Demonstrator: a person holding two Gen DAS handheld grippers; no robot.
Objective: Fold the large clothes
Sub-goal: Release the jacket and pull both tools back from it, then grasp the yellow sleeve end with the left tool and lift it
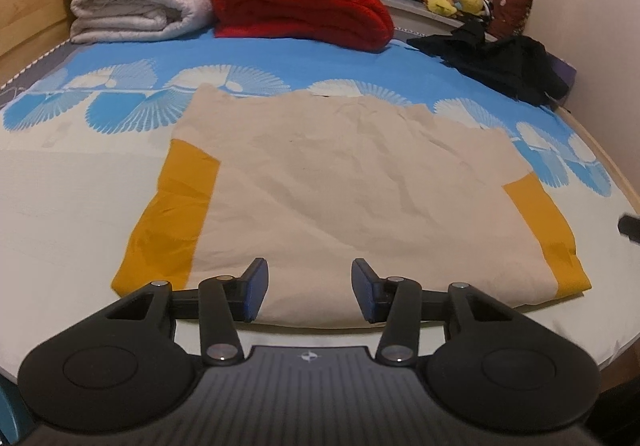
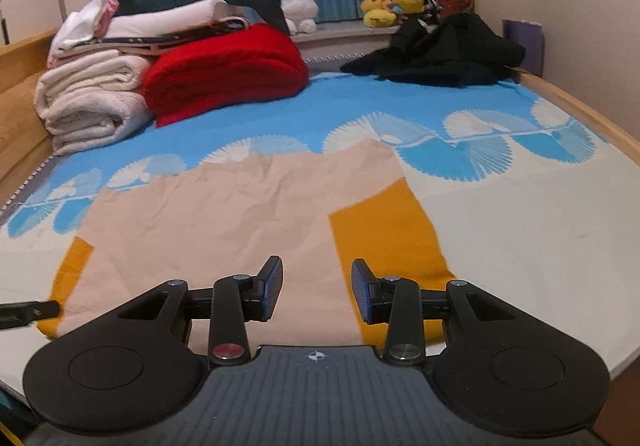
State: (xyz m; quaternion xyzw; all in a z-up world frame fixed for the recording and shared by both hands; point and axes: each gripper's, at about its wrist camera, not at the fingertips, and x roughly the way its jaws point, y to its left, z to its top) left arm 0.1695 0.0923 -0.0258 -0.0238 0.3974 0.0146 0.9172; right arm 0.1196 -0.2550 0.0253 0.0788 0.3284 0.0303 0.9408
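Well, the beige-and-mustard garment (image 1: 352,181) is lying partly folded (sleeves tucked in); both grippers, left (image 1: 309,292) and right (image 2: 317,292), are hovering part-open, gripping nothing.

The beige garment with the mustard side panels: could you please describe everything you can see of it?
The beige garment lies flat and partly folded on the bed cover, its cloth thin and creased. Mustard-yellow panels run down both side edges, and its far edge is uneven, reaching the cover's blue fan pattern. The near edge is a soft fold by the bed's front. The left gripper and right gripper hang over that edge, jaws apart, nothing pinched.
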